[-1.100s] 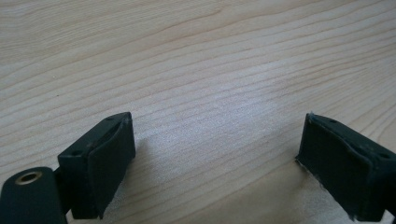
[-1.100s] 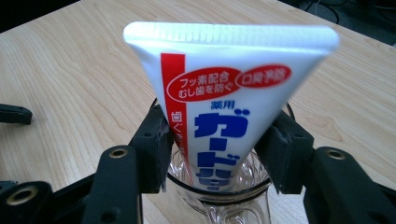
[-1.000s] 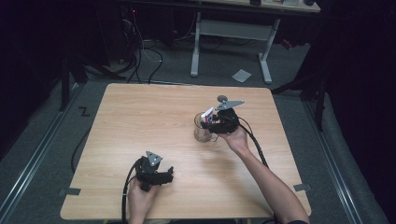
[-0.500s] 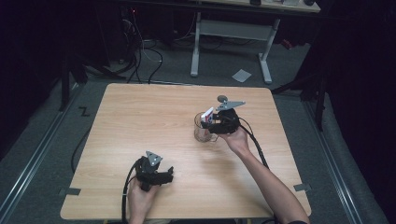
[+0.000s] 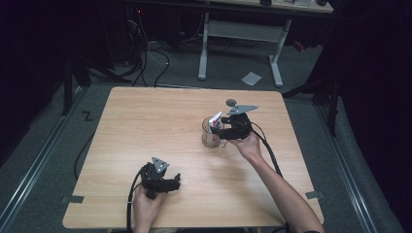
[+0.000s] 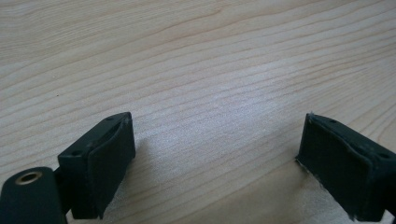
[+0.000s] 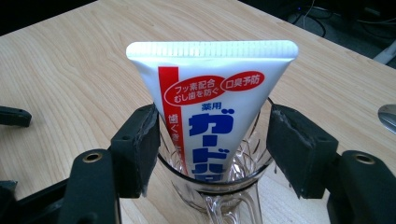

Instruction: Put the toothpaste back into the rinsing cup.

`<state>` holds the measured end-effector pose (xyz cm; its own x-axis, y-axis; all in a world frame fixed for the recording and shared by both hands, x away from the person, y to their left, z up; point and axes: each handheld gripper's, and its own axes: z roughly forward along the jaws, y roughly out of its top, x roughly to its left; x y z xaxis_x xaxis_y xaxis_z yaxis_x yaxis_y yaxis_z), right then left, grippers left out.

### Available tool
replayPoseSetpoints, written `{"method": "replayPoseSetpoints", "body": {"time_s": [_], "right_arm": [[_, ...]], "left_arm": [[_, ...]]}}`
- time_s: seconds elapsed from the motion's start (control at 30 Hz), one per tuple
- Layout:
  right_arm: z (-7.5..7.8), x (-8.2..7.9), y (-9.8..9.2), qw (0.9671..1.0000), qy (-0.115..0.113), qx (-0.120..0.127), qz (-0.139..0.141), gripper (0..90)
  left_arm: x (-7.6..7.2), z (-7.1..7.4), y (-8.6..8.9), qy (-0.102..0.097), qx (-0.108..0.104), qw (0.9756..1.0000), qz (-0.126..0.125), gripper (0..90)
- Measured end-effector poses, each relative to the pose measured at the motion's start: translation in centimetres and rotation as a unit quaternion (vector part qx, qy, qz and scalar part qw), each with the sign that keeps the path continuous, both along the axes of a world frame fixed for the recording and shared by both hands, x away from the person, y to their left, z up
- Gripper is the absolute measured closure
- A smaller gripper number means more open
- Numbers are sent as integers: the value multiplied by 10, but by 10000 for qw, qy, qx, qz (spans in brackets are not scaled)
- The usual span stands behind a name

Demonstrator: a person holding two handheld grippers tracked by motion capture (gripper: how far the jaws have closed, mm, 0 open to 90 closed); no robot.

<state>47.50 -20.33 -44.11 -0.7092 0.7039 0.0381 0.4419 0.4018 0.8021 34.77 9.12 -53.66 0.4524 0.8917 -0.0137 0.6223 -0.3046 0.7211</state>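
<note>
From the high view I see my right tool [image 5: 221,127] out toward two o'clock from the middle of the light wooden table [image 5: 145,121], held in my right hand [image 5: 248,144], with its cable trailing back along my forearm. Just at its tip stands a clear glass mug [image 5: 211,138] holding a toothpaste tube [image 5: 215,120], whose white crimped end sticks up above the rim. In the right gripper view the tube [image 7: 212,107] stands upright in the mug [image 7: 219,191], crimped end at twelve o'clock, with a red stripe, red label patches and blue Japanese lettering on its white face. The two black jaws of my right tool [image 7: 212,149] sit spread at nine and three o'clock of the tube, just outside the mug's rim; I see a gap between each pad and the tube, so they pinch nothing. Whether the pads touch the glass I cannot tell. My left tool [image 5: 176,183] rests low at about seven o'clock of the table, well apart from the mug, held in my left hand [image 5: 145,206]. In the left gripper view its jaws stand wide apart over bare wood grain, with nothing between them [image 6: 215,158].
</note>
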Motion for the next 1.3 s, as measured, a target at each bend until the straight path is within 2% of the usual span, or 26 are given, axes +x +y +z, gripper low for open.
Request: {"method": "replayPoseSetpoints", "body": {"time_s": [1.13,1.3], "right_arm": [[21,-15,-33,9998,-119,73,-167,357],[24,-20,-41,9995,-152,153,-246,372]], "left_arm": [[0,0,0,-9,-17,10000,5,110],[0,0,0,-9,-14,10000,5,110]]}}
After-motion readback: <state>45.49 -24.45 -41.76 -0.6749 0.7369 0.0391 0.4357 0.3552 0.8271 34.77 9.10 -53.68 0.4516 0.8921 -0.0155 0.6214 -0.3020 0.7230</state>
